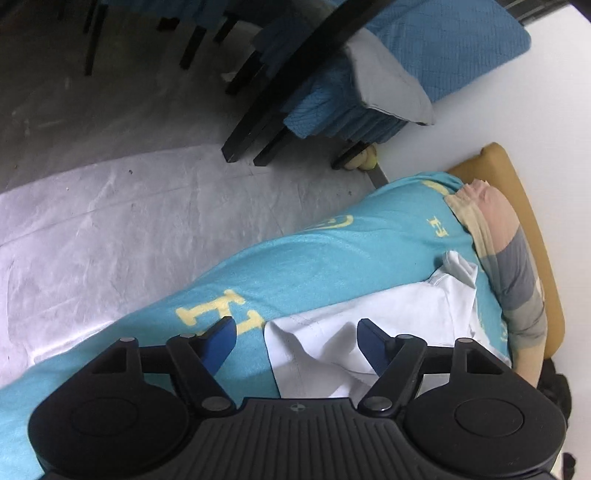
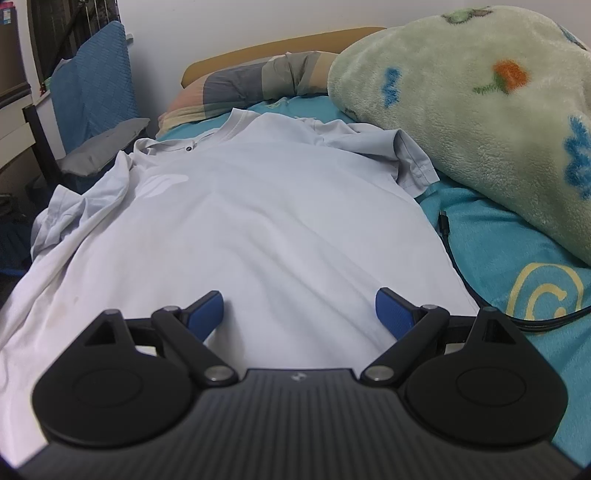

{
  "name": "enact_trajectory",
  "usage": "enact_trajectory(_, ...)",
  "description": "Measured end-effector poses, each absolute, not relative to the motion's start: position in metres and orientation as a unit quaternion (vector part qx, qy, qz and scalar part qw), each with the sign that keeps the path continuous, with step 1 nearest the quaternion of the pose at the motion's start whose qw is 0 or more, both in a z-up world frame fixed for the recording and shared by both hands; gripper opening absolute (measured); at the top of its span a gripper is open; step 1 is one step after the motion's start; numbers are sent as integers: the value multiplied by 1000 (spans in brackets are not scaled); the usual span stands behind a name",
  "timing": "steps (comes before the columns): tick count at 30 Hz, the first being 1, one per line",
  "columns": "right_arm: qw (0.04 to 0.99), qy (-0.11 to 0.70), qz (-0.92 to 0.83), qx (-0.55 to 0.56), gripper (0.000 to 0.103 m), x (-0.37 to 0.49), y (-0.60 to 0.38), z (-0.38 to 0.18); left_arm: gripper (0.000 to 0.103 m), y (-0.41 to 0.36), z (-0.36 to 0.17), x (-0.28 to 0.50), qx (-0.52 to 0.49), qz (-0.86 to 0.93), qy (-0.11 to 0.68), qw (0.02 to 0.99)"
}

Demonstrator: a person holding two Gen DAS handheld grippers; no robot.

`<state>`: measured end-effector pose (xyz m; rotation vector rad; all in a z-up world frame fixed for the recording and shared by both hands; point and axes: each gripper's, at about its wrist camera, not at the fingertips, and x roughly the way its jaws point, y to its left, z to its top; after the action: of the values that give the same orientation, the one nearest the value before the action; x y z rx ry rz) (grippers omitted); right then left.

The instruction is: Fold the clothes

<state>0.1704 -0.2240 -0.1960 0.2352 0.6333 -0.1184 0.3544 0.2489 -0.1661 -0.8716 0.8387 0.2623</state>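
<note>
Teal bedsheet [image 2: 517,236], white T-shirt [image 2: 258,206] spread flat, both tongs [image 2: 299,308] open above it

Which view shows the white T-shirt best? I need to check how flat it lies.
The right wrist view: the white T-shirt lies spread along the bed, collar and both sleeves visible. The left wrist view shows only a bunched part of it near the bed's edge.

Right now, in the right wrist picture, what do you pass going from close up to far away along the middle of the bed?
right gripper → white T-shirt → striped pillow → wooden headboard → wall
</note>
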Motion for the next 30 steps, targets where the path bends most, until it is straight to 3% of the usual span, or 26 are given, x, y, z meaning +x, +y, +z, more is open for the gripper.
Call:
enact_trajectory(1, 942, 310, -58, 114, 91, 170, -224, -196, 71, 246, -168, 356, -405, 115, 388, 820)
enact_trajectory(3, 943, 309, -57, 114, 92, 170, -223, -196, 47, 241, -173, 361, -402, 99, 383, 826)
enact_trajectory(4, 943, 308, -56, 114, 92, 169, -224, -197, 40, 238, -173, 363, -394, 93, 384, 830)
enact_trajectory(6, 943, 306, -55, 117, 91, 169, -224, -197, 12, 232, -173, 368, -376, 80, 385, 839)
enact_trajectory(9, 944, 303, -54, 120, 91, 167, -225, -197, 6, 230, -162, 374, -345, 62, 378, 857)
enact_trajectory(14, 944, 302, -53, 120, 91, 168, -225, -197, 5, 252, -119, 423, -261, 71, 361, 892)
enact_trajectory(18, 944, 304, -54, 119, 92, 171, -227, -197, 4, 263, -76, 489, -84, 154, 343, 923)
enact_trajectory(22, 944, 305, -56, 110, 93, 175, -224, -198, 6, 283, -84, 519, -55, 231, 336, 911)
enact_trajectory(23, 944, 306, -57, 109, 92, 174, -226, -196, 10, 282, -90, 518, -48, 227, 339, 912)
enact_trajectory(26, 943, 308, -62, 106, 91, 170, -229, -189, 50, 276, -105, 512, -30, 208, 347, 914)
enact_trajectory(28, 945, 303, -71, 105, 91, 168, -236, -185, 55, 267, -110, 498, -20, 185, 352, 917)
enact_trajectory(30, 946, 295, -80, 109, 91, 167, -243, -180, 68, 244, -113, 481, 7, 161, 365, 917)
